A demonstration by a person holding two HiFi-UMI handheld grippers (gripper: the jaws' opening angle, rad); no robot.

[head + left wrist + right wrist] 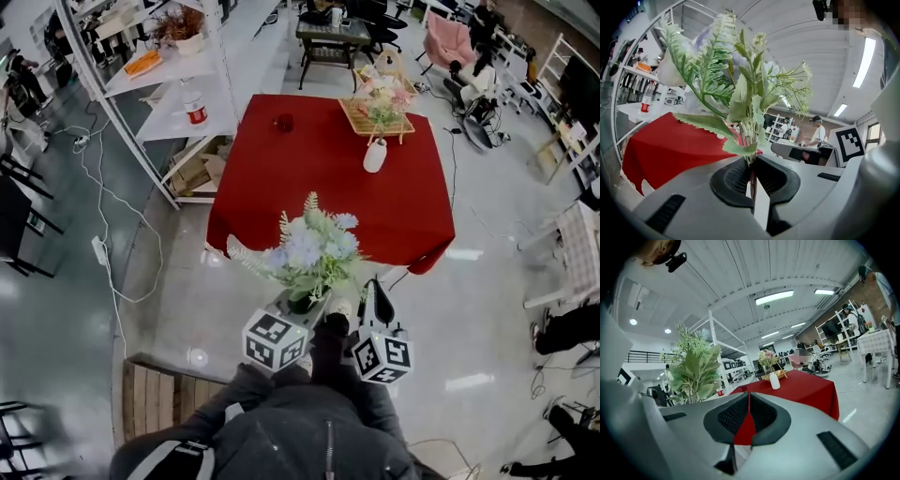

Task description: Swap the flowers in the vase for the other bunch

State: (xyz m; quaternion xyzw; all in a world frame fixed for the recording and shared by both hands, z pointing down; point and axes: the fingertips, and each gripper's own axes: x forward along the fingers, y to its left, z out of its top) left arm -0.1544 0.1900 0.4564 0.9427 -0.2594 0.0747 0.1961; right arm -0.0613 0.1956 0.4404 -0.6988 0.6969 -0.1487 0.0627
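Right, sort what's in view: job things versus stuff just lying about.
Job: white vase, pink bunch, blue bunch gripped in the left claw.
Lying about: red cup, basket, bottle, pink chair.

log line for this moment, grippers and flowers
left gripper: shut on blue-white flower bunch | right gripper: shut, empty | white vase: on red table, holds pink flowers | swap: not yet done
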